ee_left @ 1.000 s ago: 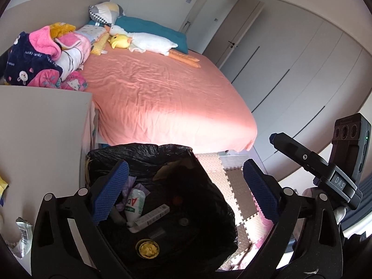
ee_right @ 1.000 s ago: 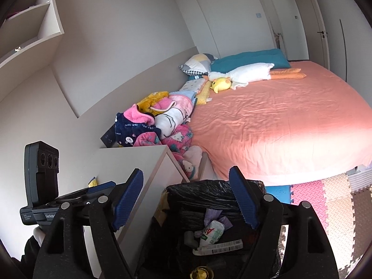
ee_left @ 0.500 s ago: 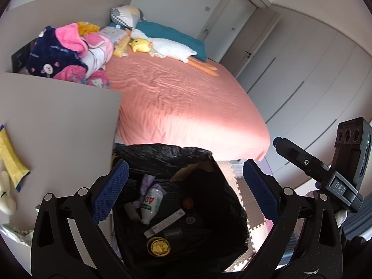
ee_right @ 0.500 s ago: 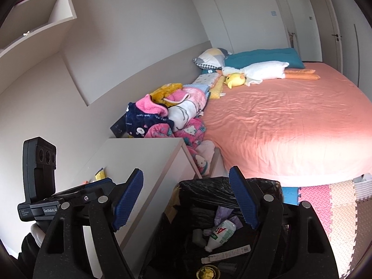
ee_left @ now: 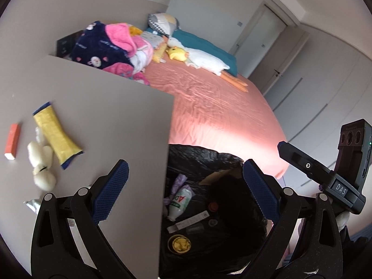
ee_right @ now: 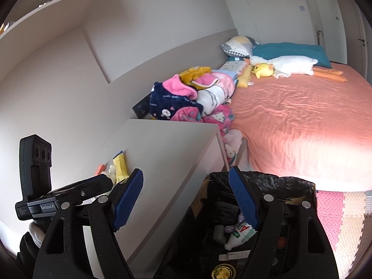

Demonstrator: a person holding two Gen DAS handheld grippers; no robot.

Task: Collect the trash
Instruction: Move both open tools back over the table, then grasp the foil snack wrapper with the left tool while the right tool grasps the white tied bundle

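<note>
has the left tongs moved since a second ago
Yes. The left tongs have swung left, away from the bin and over the cabinet top. The yellow wrapper there was barely in view before.

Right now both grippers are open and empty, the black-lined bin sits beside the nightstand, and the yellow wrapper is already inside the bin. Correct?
Not quite. The yellow wrapper is not in the bin; the left wrist view shows it lying on the nightstand top. The rest holds: left gripper and right gripper are open and empty, and the black-lined bin sits beside the nightstand.
</note>
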